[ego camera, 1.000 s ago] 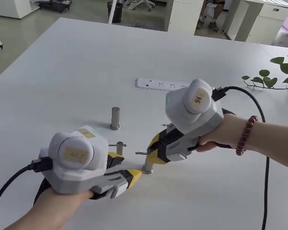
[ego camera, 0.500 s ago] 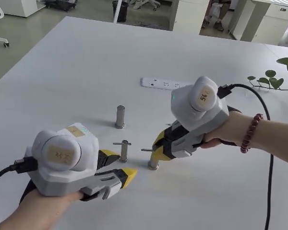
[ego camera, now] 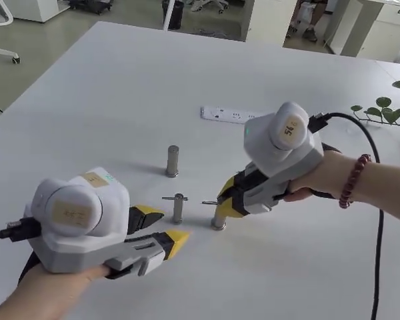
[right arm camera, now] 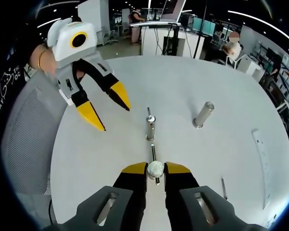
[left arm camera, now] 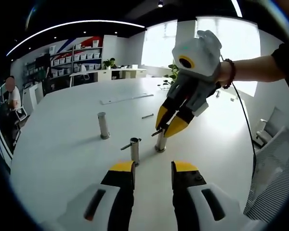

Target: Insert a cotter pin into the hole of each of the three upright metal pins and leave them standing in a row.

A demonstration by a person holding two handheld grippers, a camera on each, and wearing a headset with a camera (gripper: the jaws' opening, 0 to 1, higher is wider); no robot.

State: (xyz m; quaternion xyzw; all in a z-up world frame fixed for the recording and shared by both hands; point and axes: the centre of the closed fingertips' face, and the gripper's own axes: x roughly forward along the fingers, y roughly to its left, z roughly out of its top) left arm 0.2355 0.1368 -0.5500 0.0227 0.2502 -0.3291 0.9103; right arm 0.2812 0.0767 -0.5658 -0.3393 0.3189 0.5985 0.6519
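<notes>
On the wide white table [ego camera: 93, 93], far from its edges, right gripper [ego camera: 221, 202] clamps nearest pin [ego camera: 218, 223]; left gripper [ego camera: 173, 225] gapes empty alongside

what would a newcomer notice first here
The right gripper stands out mid-table, pinching a cotter pin at the top of the nearest metal pin. Just left of it, the middle pin carries an inserted cotter pin crosswise. The left gripper hangs open at front-left.
</notes>
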